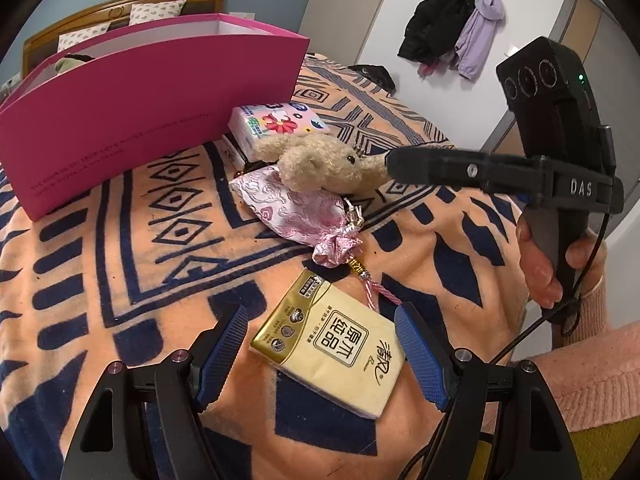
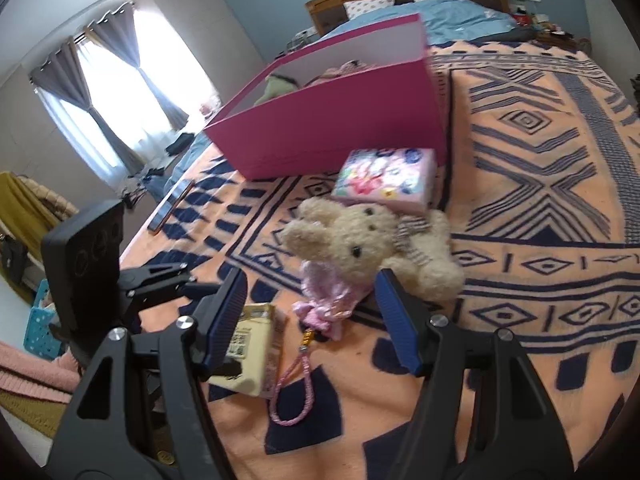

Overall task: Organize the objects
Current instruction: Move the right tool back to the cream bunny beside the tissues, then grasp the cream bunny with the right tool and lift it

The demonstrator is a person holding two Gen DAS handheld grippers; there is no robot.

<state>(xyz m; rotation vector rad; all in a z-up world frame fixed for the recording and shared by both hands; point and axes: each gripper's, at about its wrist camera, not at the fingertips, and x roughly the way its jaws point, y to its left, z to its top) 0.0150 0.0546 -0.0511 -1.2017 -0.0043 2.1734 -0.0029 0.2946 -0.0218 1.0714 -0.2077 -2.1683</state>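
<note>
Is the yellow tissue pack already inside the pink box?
No, the yellow tissue pack lies on the blanket, outside the pink box.

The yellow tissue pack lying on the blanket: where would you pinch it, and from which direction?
Across its two long edges, coming straight down from above. The yellow tissue pack lies flat on the blanket, so only its thin sides offer opposing faces. The open left gripper already straddles it, one finger beside each long edge. Its soft wrapper will likely give slightly.
</note>
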